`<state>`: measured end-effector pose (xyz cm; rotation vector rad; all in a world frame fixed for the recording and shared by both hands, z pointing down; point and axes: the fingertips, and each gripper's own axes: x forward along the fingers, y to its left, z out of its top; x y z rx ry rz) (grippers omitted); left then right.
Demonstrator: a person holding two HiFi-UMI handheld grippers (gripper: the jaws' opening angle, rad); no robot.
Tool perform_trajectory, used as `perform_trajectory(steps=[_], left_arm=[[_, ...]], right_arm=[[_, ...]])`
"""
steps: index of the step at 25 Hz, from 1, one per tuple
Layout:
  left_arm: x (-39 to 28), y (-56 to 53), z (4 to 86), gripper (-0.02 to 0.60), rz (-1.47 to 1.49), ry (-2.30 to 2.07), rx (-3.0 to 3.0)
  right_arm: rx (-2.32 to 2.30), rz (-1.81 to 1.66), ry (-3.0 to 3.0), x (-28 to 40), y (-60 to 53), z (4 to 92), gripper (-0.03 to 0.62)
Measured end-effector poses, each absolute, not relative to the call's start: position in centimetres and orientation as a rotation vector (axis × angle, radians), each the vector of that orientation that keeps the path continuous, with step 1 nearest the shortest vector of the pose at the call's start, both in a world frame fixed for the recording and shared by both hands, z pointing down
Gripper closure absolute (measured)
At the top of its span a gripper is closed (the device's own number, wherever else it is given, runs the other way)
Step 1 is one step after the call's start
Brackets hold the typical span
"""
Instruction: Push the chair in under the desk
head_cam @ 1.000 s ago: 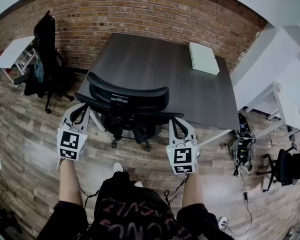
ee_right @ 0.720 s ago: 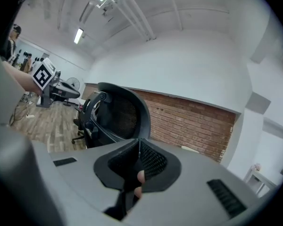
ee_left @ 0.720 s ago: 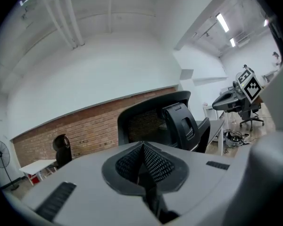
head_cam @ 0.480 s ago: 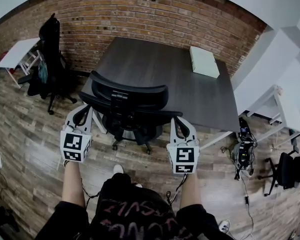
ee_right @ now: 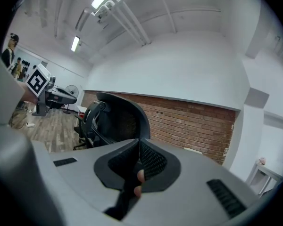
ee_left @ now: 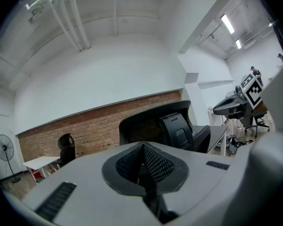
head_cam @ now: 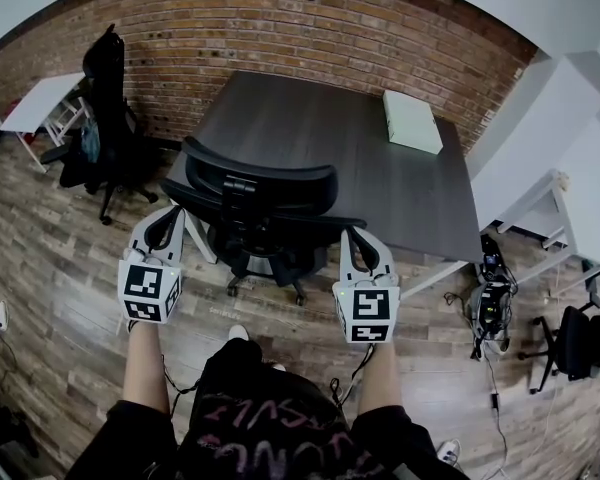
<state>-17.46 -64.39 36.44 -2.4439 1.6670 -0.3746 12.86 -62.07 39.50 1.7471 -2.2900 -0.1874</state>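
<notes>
Between left gripper (head_cam: 172,216) and right gripper (head_cam: 352,236), both pressed together and empty, curved black chair (head_cam: 260,203) at dark rectangular desk (head_cam: 380,168).

In the head view the chair's (head_cam: 260,183) backrest hides its seat and most of its wheeled base. The chair also covers the desk's (head_cam: 310,128) near edge at 7 o'clock, and the desk's legs lie mostly out of sight under the top. Whether the left gripper (head_cam: 169,216) and right gripper (head_cam: 354,238) touch the armrests cannot be told. The white table (head_cam: 35,103) at 10 o'clock and a black office chair (head_cam: 570,343) at 4 o'clock are cut by the picture's edge. The floor clutter (head_cam: 488,303) at 3 o'clock is too small to identify. In both gripper views the gripper's own body blocks everything below the backrest.
</notes>
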Motion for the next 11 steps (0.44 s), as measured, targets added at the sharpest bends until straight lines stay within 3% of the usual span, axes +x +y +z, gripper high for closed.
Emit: perform_trajectory(steps=[11], left_arm=[[-18.2, -62.1, 37.5, 0.566, -0.354, 1.695, -2.455]], right_arm=[[1.774, -0.151, -2.349, 13.5, -60.8, 40.1, 0.566]])
